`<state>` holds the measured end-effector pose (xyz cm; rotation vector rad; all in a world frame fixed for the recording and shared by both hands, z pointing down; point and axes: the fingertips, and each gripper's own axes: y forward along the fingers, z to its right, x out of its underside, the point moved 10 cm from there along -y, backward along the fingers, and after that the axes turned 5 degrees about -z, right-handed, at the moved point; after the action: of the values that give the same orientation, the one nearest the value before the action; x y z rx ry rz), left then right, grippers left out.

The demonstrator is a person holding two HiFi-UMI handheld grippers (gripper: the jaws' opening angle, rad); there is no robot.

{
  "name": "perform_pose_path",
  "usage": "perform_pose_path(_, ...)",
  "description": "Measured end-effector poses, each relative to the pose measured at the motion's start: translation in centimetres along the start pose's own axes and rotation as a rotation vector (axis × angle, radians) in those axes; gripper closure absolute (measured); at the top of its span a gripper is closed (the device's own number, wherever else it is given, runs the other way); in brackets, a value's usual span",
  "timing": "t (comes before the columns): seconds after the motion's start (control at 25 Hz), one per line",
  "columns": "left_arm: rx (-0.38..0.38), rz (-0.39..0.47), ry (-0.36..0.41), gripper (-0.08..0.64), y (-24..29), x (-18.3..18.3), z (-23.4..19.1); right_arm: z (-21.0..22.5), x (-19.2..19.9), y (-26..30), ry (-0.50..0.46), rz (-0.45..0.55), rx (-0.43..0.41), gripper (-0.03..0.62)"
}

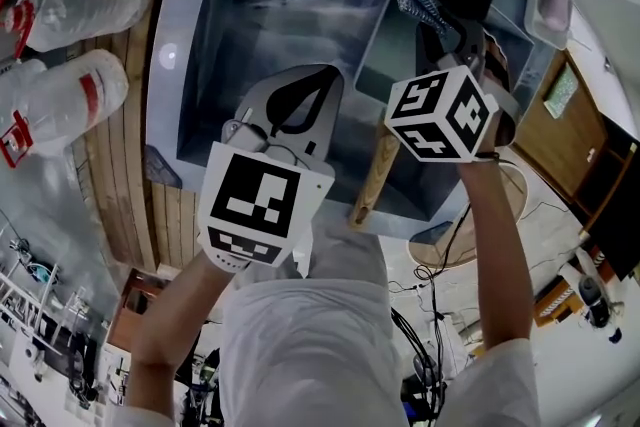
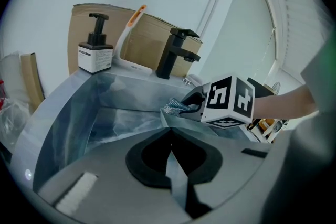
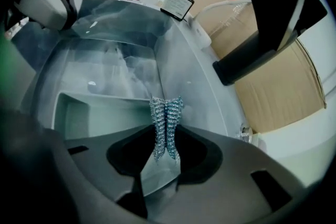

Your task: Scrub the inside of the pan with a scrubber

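Observation:
A square grey pan (image 1: 395, 65) with a wooden handle (image 1: 375, 177) lies in the right part of the sink (image 1: 250, 5). My right gripper (image 1: 440, 27) is shut on a blue-silver mesh scrubber (image 1: 420, 5), held over the pan's far edge. In the right gripper view the scrubber (image 3: 166, 120) stands pinched between the jaws of that gripper (image 3: 165, 152), above the pan (image 3: 79, 113). My left gripper (image 1: 300, 100) hangs over the sink's middle, left of the handle, shut with nothing in it. The left gripper view shows its jaws (image 2: 170, 152) closed, and the scrubber (image 2: 175, 107) beyond.
A black faucet (image 2: 176, 52) and a pump soap bottle (image 2: 95, 52) stand at the sink's back rim, with cardboard (image 2: 152, 42) behind them. Two plastic bottles (image 1: 80, 5) lie on the wooden boards left of the sink. A small tray (image 1: 550, 0) sits at the right.

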<state>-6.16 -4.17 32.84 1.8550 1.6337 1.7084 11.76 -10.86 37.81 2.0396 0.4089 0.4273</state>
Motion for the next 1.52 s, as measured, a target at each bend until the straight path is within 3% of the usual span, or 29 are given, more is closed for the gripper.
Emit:
perform_pose_path(0.56,0.012,-0.029,-0.032,0.555,1.0,0.7,-0.2,-0.9,-0.2,2.6,-0.039,-0.027,0.020,0.477)
perform_pose_path(0.76,0.008,-0.031,-0.042,0.555,1.0,0.6,-0.5,-1.2,-0.1,3.0,-0.040,-0.032,-0.035,0.477)
perform_pose_path(1.08,0.010,-0.023,-0.062,0.555,0.9,0.8,-0.6,-1.8,0.0,3.0,-0.147,-0.026,-0.080,0.486)
perform_pose_path(1.52,0.019,-0.034,-0.066,0.555,0.7,1.1,0.1,-2.1,0.1,2.0,-0.156,-0.012,-0.156,0.492)
